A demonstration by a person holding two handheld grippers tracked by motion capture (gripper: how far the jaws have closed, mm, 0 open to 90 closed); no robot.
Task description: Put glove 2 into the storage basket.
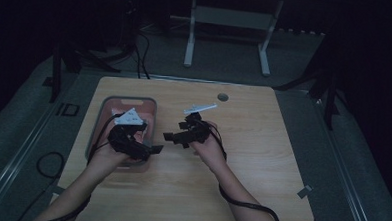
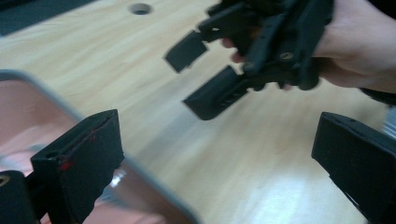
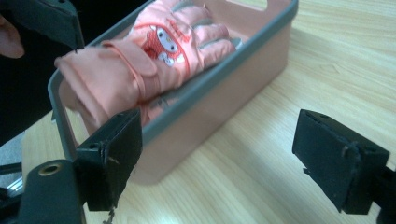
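Observation:
A pink glove (image 3: 159, 51) with a cartoon face lies in a pink basket (image 3: 233, 93) with a grey rim. The basket (image 1: 129, 98) stands on the left part of the wooden table (image 1: 242, 157). My left gripper (image 1: 150, 138) hovers at the basket's near right edge, jaws wide apart and empty (image 2: 217, 135). Its view catches the basket's rim (image 2: 56, 100) at lower left. My right gripper (image 1: 175, 132) is held above the table's middle, just right of the basket and facing it, open with nothing between its jaws (image 3: 222, 135). The left gripper view shows it (image 2: 194, 77) open too.
A round cable hole (image 1: 222, 97) sits near the table's far edge. Behind the table stands a white desk frame (image 1: 190, 35) on dark floor. Cables trail from both grippers along the person's forearms. Bare wood spreads to the right of the hands.

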